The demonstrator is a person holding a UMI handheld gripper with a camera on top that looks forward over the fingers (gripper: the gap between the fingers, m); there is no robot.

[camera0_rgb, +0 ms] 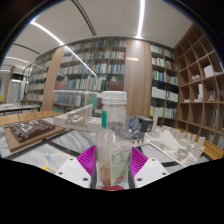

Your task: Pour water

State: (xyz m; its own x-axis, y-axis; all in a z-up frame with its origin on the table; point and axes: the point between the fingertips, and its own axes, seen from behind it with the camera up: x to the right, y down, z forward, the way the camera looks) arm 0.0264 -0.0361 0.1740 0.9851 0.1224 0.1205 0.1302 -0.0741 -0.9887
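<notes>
A clear plastic bottle [113,140] with a white cap stands upright between my fingers, its label with a red band showing low down. My gripper [112,161] is shut on the bottle, with the magenta pads [88,157] pressing its sides left and right. The bottle's body hides what lies straight ahead of the fingers. No cup or other vessel for water shows in the gripper view.
A table [60,150] spreads below, with a dark wooden tray [30,130] at the left and white papers or models [180,145] at the right. Tall bookshelves [95,75] fill the back wall, and wooden shelving [200,85] stands at the right.
</notes>
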